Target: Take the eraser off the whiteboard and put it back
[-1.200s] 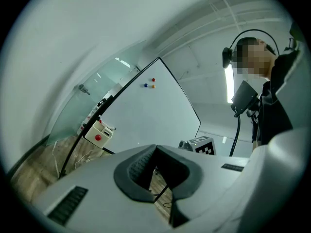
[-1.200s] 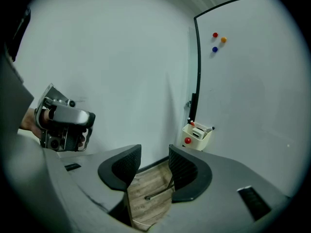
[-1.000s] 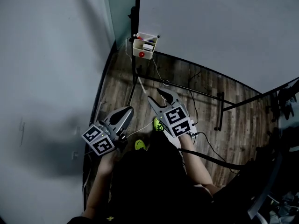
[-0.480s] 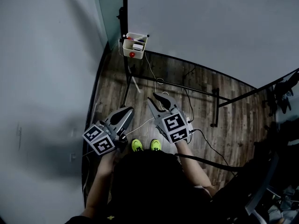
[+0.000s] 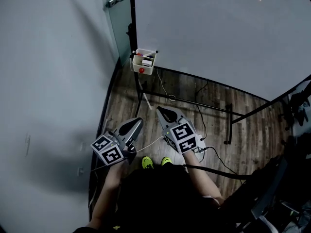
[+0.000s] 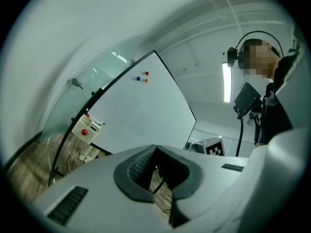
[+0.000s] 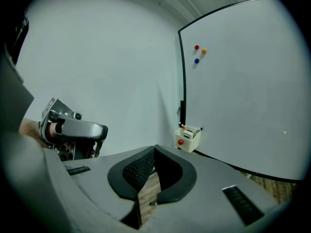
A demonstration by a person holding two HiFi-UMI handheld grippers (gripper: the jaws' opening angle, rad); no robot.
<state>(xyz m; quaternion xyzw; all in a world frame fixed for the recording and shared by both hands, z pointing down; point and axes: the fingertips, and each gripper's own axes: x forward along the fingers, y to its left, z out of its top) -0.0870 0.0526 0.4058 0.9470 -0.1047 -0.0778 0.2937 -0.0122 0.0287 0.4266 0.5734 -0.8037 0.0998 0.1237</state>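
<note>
The whiteboard [image 5: 218, 28] stands ahead on a black frame. A small white box [image 5: 145, 63] hangs at its lower left corner, with a red magnet on its front and small white items inside. I cannot make out an eraser among them. The box also shows in the left gripper view [image 6: 86, 127] and the right gripper view [image 7: 188, 139]. My left gripper [image 5: 140, 121] and right gripper [image 5: 159, 109] are held side by side well short of the board, both shut with nothing between the jaws. The jaw tips meet in each gripper view [image 6: 155, 148] [image 7: 154, 149].
Coloured magnets [image 7: 199, 52] sit high on the board. A glass door with a handle [image 5: 114, 1] adjoins the board's left edge, beside a grey wall. The stand's black legs [image 5: 228, 125] and cables cross the wooden floor. Dark equipment [image 5: 296, 106] stands at the right.
The right gripper's jaws, wide apart a second ago, have closed with nothing in them. Both grippers have risen slightly, and the view has tilted up to show more of the board.
</note>
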